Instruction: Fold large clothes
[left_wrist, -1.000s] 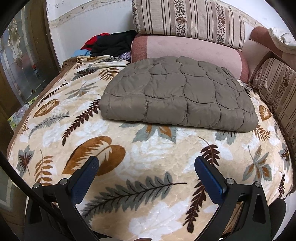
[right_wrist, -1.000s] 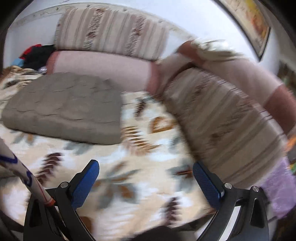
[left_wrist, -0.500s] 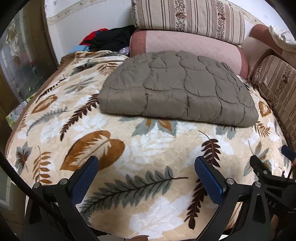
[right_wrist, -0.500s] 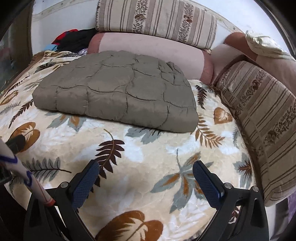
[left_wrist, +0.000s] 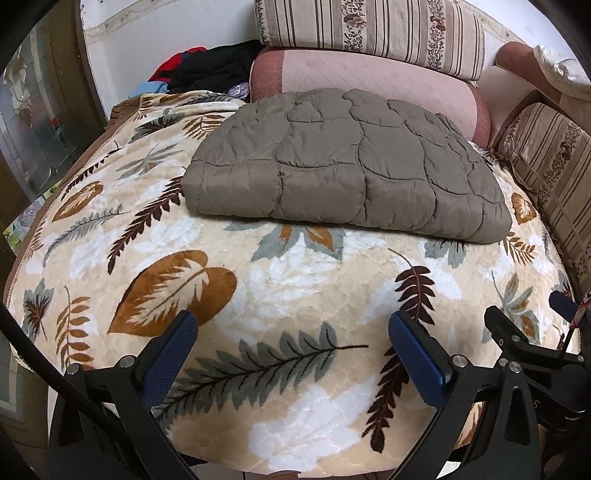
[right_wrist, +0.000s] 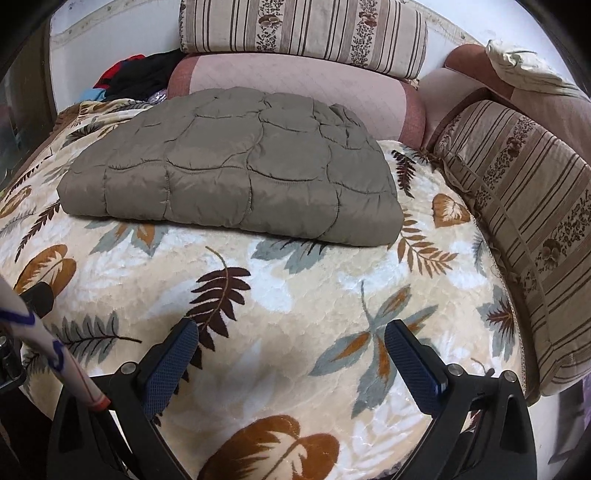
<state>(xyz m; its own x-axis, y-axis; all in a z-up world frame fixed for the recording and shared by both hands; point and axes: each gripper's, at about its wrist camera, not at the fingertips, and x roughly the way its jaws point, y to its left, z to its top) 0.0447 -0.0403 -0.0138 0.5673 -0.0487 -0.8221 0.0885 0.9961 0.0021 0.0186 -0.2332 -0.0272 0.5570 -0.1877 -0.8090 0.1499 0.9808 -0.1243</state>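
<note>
The quilted jacket (left_wrist: 347, 162) sits folded into a tidy olive-brown rectangle toward the back of the sofa seat, on the leaf-print blanket (left_wrist: 280, 280), its far edge close to the pink bolster cushion (left_wrist: 369, 70) at the back; the front edge of the seat has nothing on it but blanket.

What changed over the last second: the right hand-held gripper (right_wrist: 291, 354) swung round from pointing off at the right-side striped cushion (right_wrist: 524, 192) and now faces the folded bundle square on; the blur from that swing is gone, so it looks settled. The left hand-held gripper (left_wrist: 291, 354) barely shifted, maybe nudged a touch closer; the other tool's black frame has crept into the left view at the lower right. The bundle itself hasn't budged or changed shape in that time.

Both hand-held grippers hang near the front edge of the seat, well apart from the jacket, jaws spread wide and empty; neither touches fabric.

Reading it as a guess: this piece looks done, with edges lined up and no sleeve poking out; both tools lining up on it suggests either a last tidy or a lift to move it aside. The dark pile of clothes (left_wrist: 210, 70) at the back left corner could well be what's next.
</note>
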